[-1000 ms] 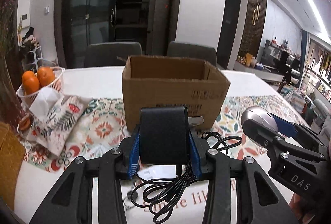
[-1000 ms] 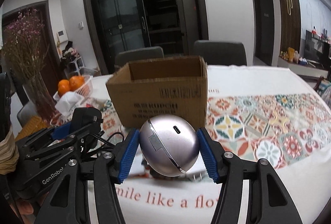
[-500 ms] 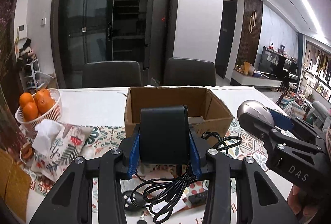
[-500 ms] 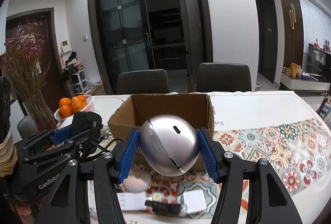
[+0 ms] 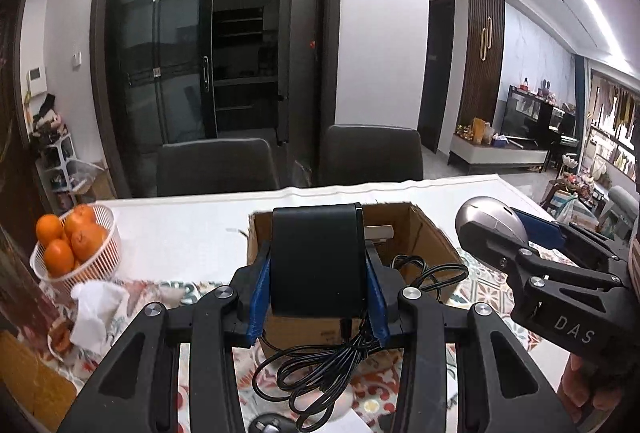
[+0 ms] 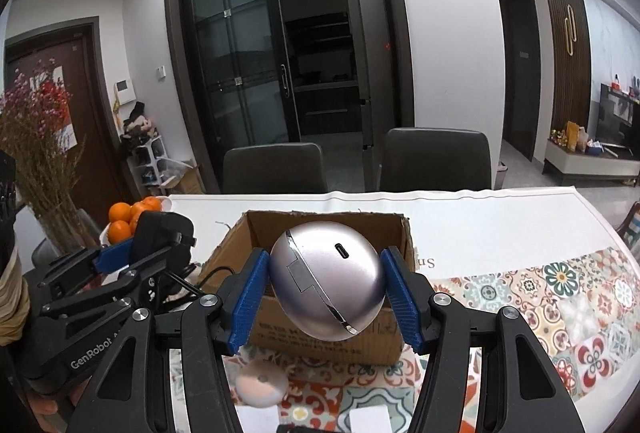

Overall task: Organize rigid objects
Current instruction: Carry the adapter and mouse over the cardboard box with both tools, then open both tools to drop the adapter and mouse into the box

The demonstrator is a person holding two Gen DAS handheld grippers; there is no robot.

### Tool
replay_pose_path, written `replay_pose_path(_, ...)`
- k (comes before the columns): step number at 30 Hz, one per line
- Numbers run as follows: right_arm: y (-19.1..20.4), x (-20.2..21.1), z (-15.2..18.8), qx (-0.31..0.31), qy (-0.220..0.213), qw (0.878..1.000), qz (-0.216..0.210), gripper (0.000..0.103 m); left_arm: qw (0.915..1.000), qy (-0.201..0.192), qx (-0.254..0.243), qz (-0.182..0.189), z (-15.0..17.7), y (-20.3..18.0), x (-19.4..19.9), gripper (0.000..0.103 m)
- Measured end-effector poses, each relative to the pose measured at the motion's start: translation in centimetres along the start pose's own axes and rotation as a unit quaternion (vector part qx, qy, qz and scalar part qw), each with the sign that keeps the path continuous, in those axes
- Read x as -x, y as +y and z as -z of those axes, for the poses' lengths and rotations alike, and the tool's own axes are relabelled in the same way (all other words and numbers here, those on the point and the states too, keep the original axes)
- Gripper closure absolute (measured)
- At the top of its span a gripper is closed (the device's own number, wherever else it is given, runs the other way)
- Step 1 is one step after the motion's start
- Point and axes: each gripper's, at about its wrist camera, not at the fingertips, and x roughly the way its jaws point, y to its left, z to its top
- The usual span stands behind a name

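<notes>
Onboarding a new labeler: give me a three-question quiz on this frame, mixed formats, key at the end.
1. True or false: the left claw grips a black power adapter whose cable dangles below it.
2. Multiple choice: what does the right claw hold? A) an orange B) a silver egg-shaped device C) a tissue pack
3. Fill in: directly beyond both claws stands an open ____ box.

Key: 1 true; 2 B; 3 cardboard

Two wrist fisheyes side by side, close above the table, angled slightly down, sharing the cardboard box (image 5: 424, 241) (image 6: 320, 223)
</notes>
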Motion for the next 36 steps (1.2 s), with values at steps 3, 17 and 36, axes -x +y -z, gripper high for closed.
replay_pose_path(3, -0.4, -0.7, -0.5, -0.001, 0.004, 1.000, 0.002, 0.044, 1.0000, 0.000, -0.005, -0.004, -1.1, 0.0, -0.9, 0.062)
replay_pose_path(17, -2.0, -6.6, -2.4, -0.006, 0.059, 0.998, -0.008, 0.044, 0.9982, 0.059, -0.011, 0.010, -3.3, -0.1, -7.2, 0.062)
replay_pose_path(36, -3.2, -12.4, -1.3, -0.009, 0.125, 0.992, -0.024, 0.044, 0.9924, 0.121, -0.005, 0.024, -1.9, -0.4, -12.1, 0.062)
